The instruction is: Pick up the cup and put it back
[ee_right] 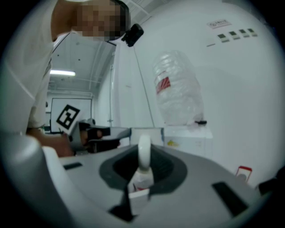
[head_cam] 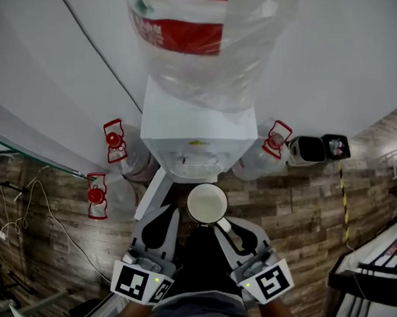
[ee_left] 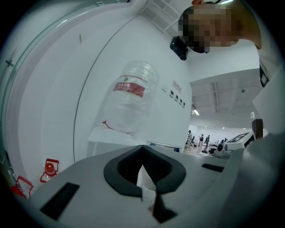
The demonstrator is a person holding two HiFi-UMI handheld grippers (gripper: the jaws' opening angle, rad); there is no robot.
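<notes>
Left gripper (head_cam: 160, 220): lower left; jaws together, nothing held.
Right gripper (head_cam: 226, 225): lower centre; jaws narrowly apart, clamped on the cup's side loop, apparently a handle.
Cup (head_cam: 207, 203): centre frame, held off the floor; probably stiff, glazed, slippery, breakable.
Water dispenser (head_cam: 193, 131): just beyond; taps overhang cup.
Spare bottles (head_cam: 117, 148): left, clear.

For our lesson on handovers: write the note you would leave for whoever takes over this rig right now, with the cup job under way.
Right gripper: shut on the white cup, held up in front of the water dispenser, mouth upward.
Left gripper: shut, nothing in it, just left of the cup.
Done: cup picked up.
Left: set the cup back down and let go. Its resting spot does not show in the pictures; probably at the dispenser.
</notes>
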